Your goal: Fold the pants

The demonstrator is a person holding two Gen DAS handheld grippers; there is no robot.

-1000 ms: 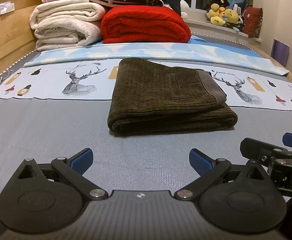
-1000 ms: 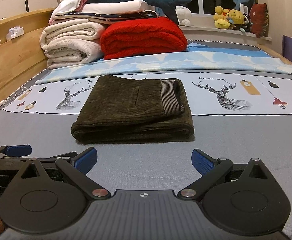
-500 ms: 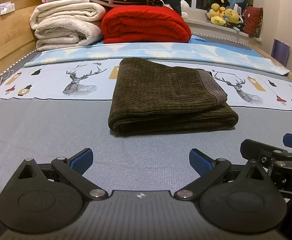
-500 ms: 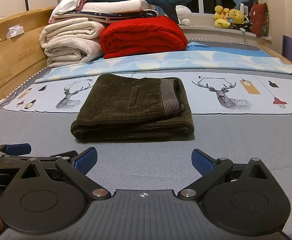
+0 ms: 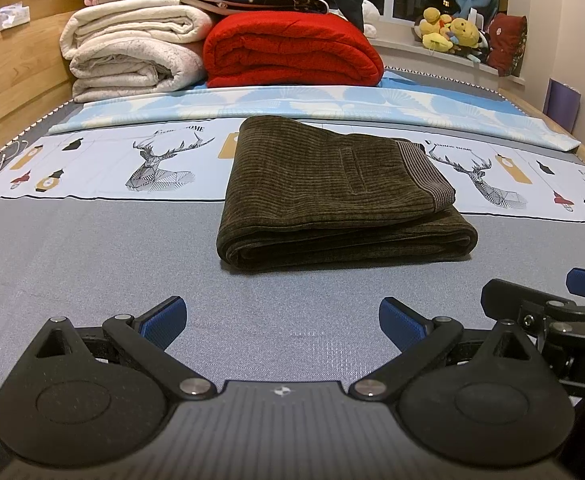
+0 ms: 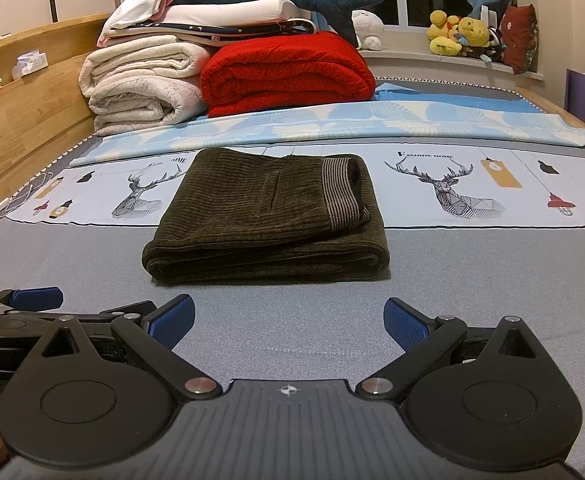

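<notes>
Dark olive corduroy pants [image 5: 332, 196] lie folded into a compact rectangle on the grey bed sheet [image 5: 92, 264], striped waistband on top at the right. The same pants [image 6: 268, 216] sit mid-frame in the right wrist view. My left gripper [image 5: 282, 320] is open, a short way in front of the pants, nothing between its blue pads. My right gripper [image 6: 288, 320] is open too, equally far back and holding nothing. Each gripper shows at the edge of the other's view: the right gripper [image 5: 548, 308] at far right, the left gripper [image 6: 20, 308] at far left.
A deer-print cloth [image 5: 132, 160] and a light blue sheet [image 5: 332, 100] lie behind the pants. Folded cream blankets [image 5: 132, 60] and a red blanket [image 5: 292, 52] are stacked at the back, under a shark plush. A wooden bed rail [image 5: 8, 80] runs along the left. Plush toys [image 6: 460, 36] sit on the windowsill.
Both grippers have edged very slightly back and up from the pants. The pants have not moved and both grippers stay open.
</notes>
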